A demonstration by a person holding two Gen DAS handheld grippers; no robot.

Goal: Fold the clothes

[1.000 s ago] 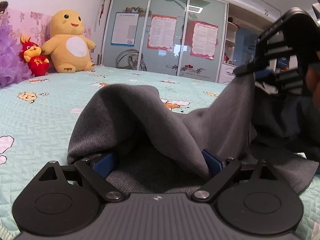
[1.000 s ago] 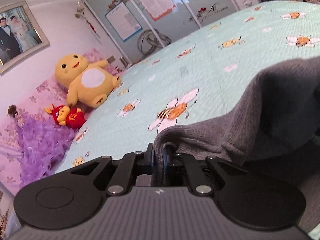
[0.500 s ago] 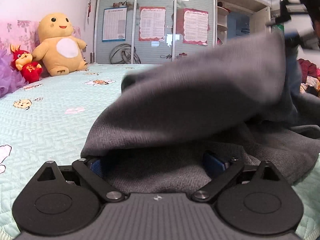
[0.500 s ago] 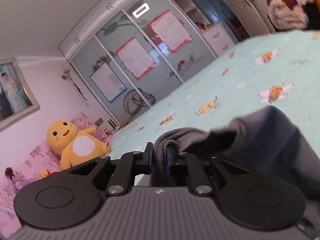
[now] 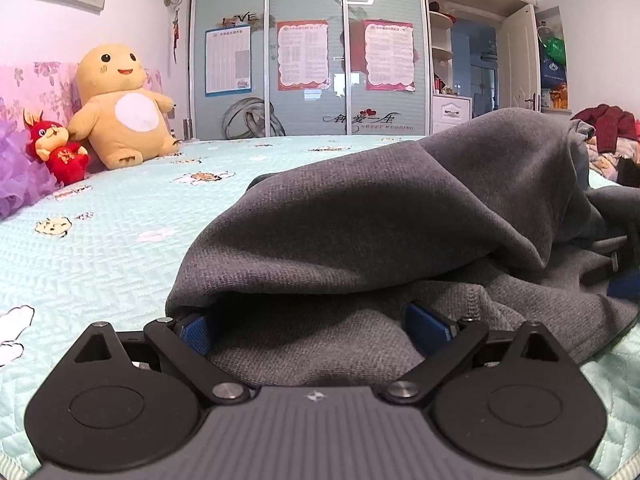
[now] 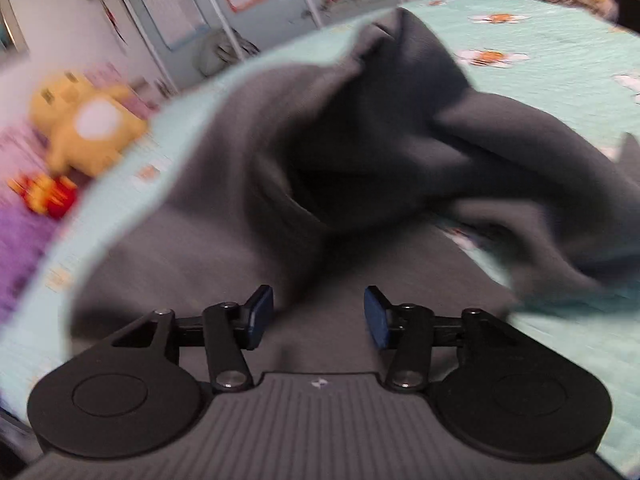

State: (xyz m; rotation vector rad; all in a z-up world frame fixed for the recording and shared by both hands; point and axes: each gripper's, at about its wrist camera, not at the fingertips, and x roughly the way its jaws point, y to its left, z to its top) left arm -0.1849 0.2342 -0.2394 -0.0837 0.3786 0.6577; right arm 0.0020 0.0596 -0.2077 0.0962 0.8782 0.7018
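Grey knit everywhere: the grey garment (image 5: 380,220) is heaped on the mint-green bedspread (image 5: 100,248), and both tools are down low against it. The left gripper (image 5: 316,324) sits level, almost skimming the bed, its blue pads (image 5: 194,330) spread wide with a thick layer of the cloth lying between them and a folded flap arching over the top. Nothing is pinched there; the fabric simply fills the gap. Off to its right, a dark piece of the other tool pokes from under the heap.

The right gripper (image 6: 318,316) tilts down over the garment (image 6: 360,140) (this view is badly smeared), its fingers parted and the gap between them bare of any fold, flat grey cloth just beneath. The bulk of the garment rises straight ahead of it in a rumpled hump.

Far beyond the left tool, a yellow plush toy (image 5: 124,104) and a small red one (image 5: 56,152) lean against the pink headboard.
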